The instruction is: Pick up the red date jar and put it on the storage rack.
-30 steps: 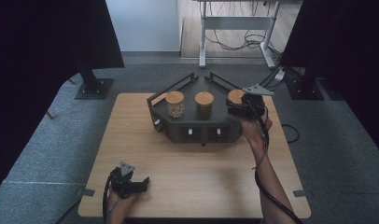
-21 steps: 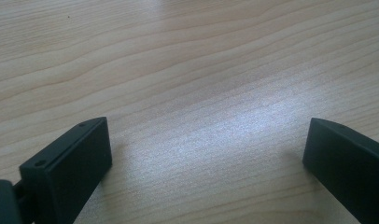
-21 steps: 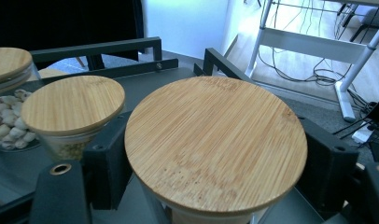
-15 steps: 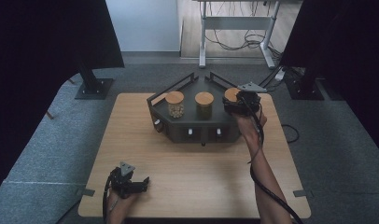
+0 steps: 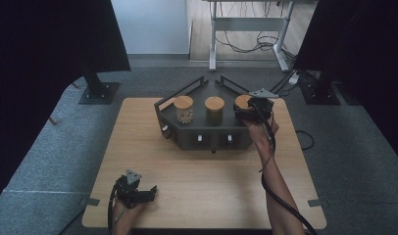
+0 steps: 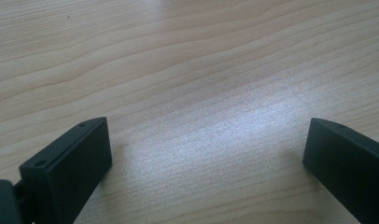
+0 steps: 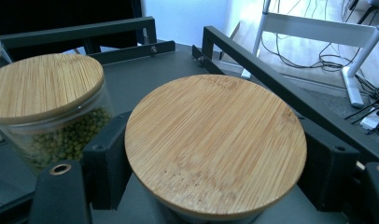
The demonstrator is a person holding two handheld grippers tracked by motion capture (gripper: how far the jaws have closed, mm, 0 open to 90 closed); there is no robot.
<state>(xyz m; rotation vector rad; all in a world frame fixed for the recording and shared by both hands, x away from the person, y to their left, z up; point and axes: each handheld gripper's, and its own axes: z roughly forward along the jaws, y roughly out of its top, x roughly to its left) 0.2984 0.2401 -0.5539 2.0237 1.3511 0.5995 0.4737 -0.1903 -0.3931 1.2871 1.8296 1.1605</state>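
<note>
A black angular rack (image 5: 207, 141) stands at the back of the wooden table and carries three glass jars with bamboo lids. My right gripper (image 5: 247, 112) is shut on the right jar (image 5: 242, 101); its black fingers (image 7: 108, 158) clamp the glass just under the round lid (image 7: 215, 140). To its left stand the middle jar (image 5: 214, 108), filled with green beans (image 7: 61, 135), and the left jar (image 5: 183, 108). My left gripper (image 5: 149, 192) rests open on the table near the front left, with bare wood (image 6: 206, 93) between its fingers (image 6: 71, 163).
The rack's raised black rails (image 7: 271, 88) run behind and to the right of the held jar. Beyond the table lie grey carpet, monitor stands (image 5: 96, 90) and a white desk frame (image 5: 246, 34) with cables.
My right gripper has sunk slightly and shifted a little left with the jar in its grip. The left gripper has stayed put.
</note>
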